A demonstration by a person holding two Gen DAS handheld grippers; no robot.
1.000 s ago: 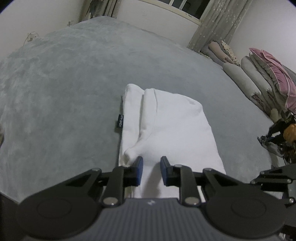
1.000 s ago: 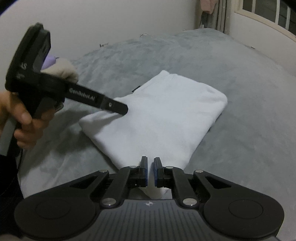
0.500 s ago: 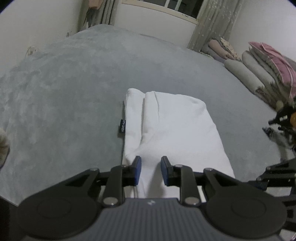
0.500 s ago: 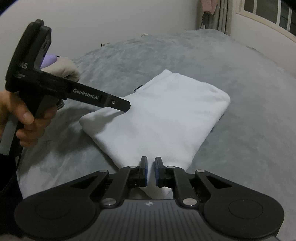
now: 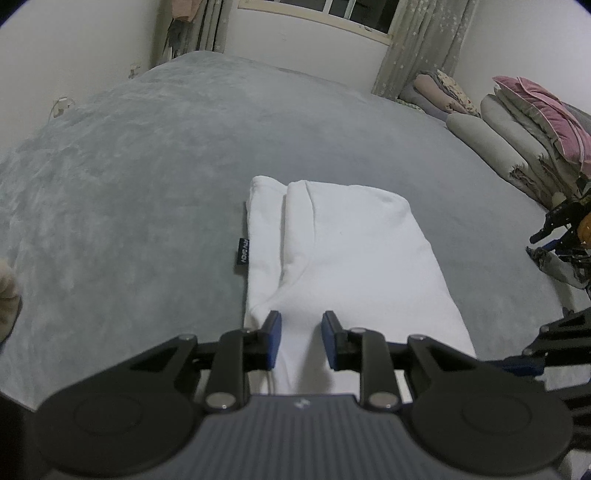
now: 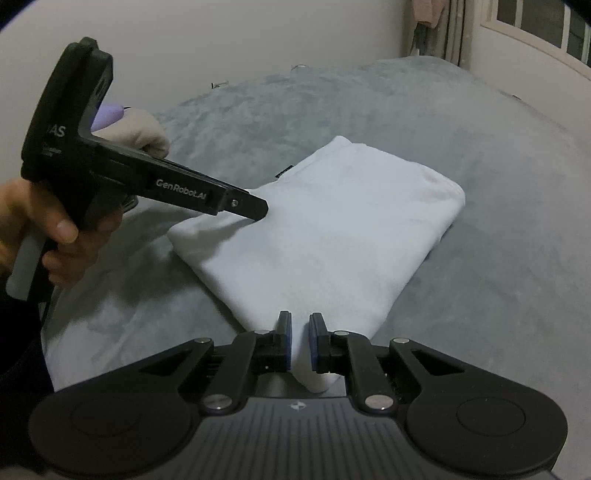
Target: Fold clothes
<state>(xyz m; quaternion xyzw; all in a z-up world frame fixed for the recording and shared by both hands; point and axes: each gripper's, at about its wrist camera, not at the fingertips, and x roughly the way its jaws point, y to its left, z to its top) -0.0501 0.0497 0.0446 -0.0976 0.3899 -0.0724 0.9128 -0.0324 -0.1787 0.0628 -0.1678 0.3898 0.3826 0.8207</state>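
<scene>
A white folded garment [image 5: 351,258] lies flat on the grey bed cover [image 5: 147,166], with a small black label [image 5: 242,256] at its left edge. My left gripper [image 5: 301,339] hovers just above the garment's near left corner, jaws open with white cloth showing between them. In the right wrist view the garment [image 6: 332,229] lies ahead and the left gripper [image 6: 258,212] points down at its left corner. My right gripper [image 6: 298,341] is at the garment's near corner, jaws parted a little with cloth in the narrow gap.
Rolled quilts and pillows [image 5: 517,122] are stacked at the right side of the bed. A dark stand with clutter [image 5: 565,236] sits at the right edge. A beige soft item [image 6: 144,129] lies near the wall. Curtains and a window [image 5: 354,14] are behind.
The left gripper has pulled back and tilted up slightly, its jaws widening a little. The right gripper's jaws have opened a small gap. The garment has not moved.
</scene>
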